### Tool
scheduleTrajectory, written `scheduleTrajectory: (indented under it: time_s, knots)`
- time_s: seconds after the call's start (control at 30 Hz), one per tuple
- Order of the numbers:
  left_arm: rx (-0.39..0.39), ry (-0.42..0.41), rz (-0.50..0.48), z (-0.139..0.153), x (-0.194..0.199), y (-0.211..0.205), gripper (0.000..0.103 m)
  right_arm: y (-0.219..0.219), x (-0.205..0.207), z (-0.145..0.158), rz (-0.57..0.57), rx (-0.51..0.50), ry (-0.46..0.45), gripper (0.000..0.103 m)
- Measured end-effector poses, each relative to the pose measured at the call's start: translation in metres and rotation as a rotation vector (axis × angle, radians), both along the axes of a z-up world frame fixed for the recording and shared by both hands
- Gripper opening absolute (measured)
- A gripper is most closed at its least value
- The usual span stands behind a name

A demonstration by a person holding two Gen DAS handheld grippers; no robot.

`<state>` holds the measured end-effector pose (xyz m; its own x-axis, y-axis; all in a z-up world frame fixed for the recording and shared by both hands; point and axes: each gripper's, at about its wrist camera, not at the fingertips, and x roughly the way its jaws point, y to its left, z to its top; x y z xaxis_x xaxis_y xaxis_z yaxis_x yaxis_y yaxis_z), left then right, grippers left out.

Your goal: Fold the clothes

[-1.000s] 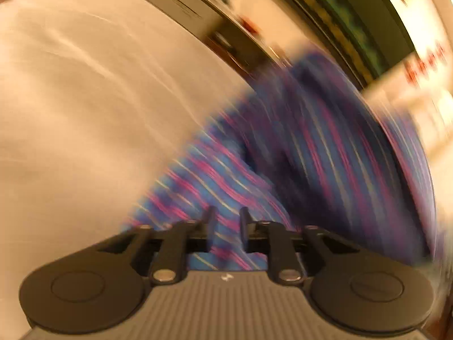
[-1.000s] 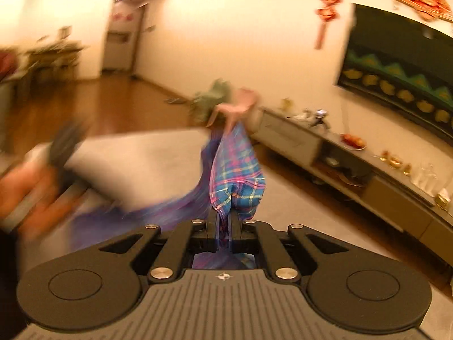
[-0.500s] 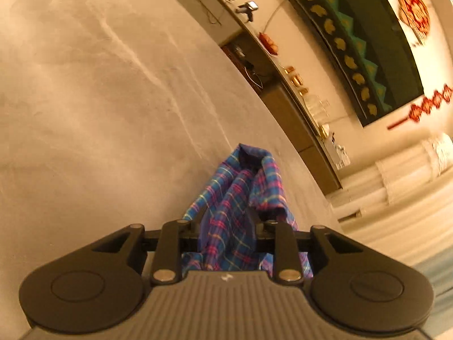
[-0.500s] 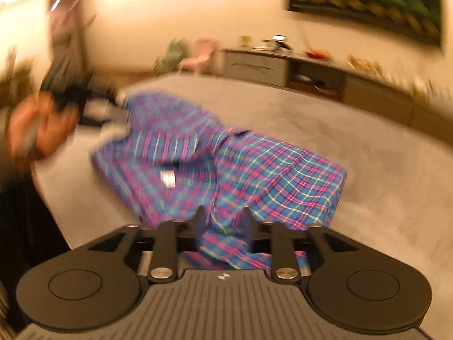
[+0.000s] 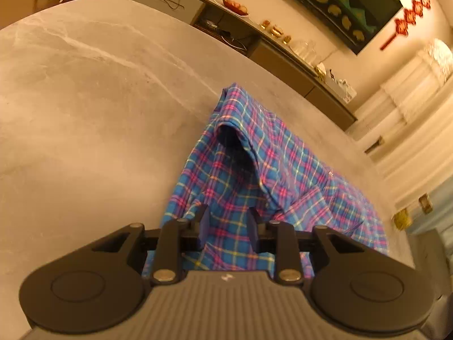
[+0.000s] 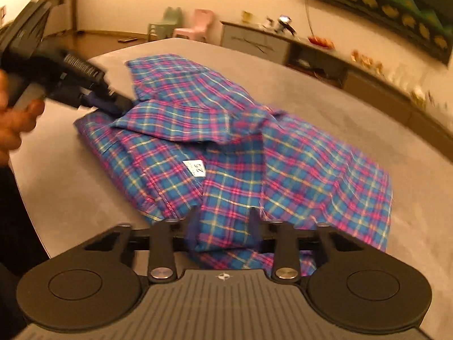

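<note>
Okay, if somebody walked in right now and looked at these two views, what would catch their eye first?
The bright blue and pink plaid shirt stands out, lying rumpled and partly folded on the grey table, with a small white tag showing near its middle. The right tool sits open over the near edge of the cloth, and the left tool, also open, is at the shirt's other end. A long low cabinet runs along the wall behind.

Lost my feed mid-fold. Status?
Left tongs open, right tongs open, both over cloth. Plaid shirt lying rumpled on grey table. Nothing blocking.
</note>
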<state>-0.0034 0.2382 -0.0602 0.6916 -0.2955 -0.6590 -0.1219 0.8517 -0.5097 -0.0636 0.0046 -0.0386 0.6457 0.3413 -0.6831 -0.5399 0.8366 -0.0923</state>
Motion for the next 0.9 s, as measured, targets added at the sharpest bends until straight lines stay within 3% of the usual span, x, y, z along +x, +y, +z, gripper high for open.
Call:
scheduleTrajectory:
  time_s: [0.03, 0.07, 0.3, 0.4, 0.43, 0.53, 0.6, 0.67, 0.7, 0.77, 0.87, 0.9]
  knots:
    - [0.005, -0.001, 0.004, 0.000, 0.000, 0.000, 0.028, -0.003, 0.003, 0.000, -0.015, 0.011, 0.014, 0.007]
    - [0.010, -0.002, 0.007, 0.001, -0.001, 0.000, 0.028, -0.006, 0.001, 0.003, -0.031, 0.004, 0.002, 0.003]
    - [0.046, -0.009, 0.032, 0.003, -0.003, 0.002, 0.022, -0.036, -0.026, 0.021, -0.052, -0.003, -0.025, 0.002]
    - [0.062, -0.013, 0.043, 0.004, -0.004, 0.002, 0.022, -0.038, -0.034, 0.006, -0.026, -0.003, 0.022, 0.002]
    - [0.088, -0.032, 0.049, 0.007, -0.007, 0.000, 0.022, -0.039, -0.037, 0.001, -0.017, -0.004, 0.038, 0.002]
    - [0.272, -0.180, 0.078, 0.032, -0.031, -0.017, 0.023, -0.035, -0.037, 0.002, 0.006, 0.030, 0.037, 0.009]
    - [0.394, -0.280, 0.097, 0.048, -0.046, -0.028, 0.023, -0.043, -0.037, 0.016, 0.032, 0.112, 0.049, 0.019]
    - [0.517, -0.379, 0.116, 0.064, -0.062, -0.040, 0.027, -0.055, -0.034, 0.033, 0.032, 0.208, 0.040, 0.021]
    - [0.553, -0.425, 0.096, 0.070, -0.068, -0.048, 0.028, -0.060, -0.031, 0.038, 0.026, 0.244, 0.035, 0.021]
    - [0.536, -0.473, -0.083, 0.071, -0.069, -0.076, 0.032, -0.068, -0.021, 0.046, 0.012, 0.277, 0.019, 0.021]
    - [0.620, -0.469, -0.337, 0.056, -0.064, -0.129, 0.035, -0.069, 0.004, 0.030, -0.033, 0.188, -0.021, 0.021]
    - [0.680, -0.435, -0.361, 0.046, -0.059, -0.140, 0.035, -0.073, 0.013, 0.018, -0.086, 0.150, 0.023, 0.021]
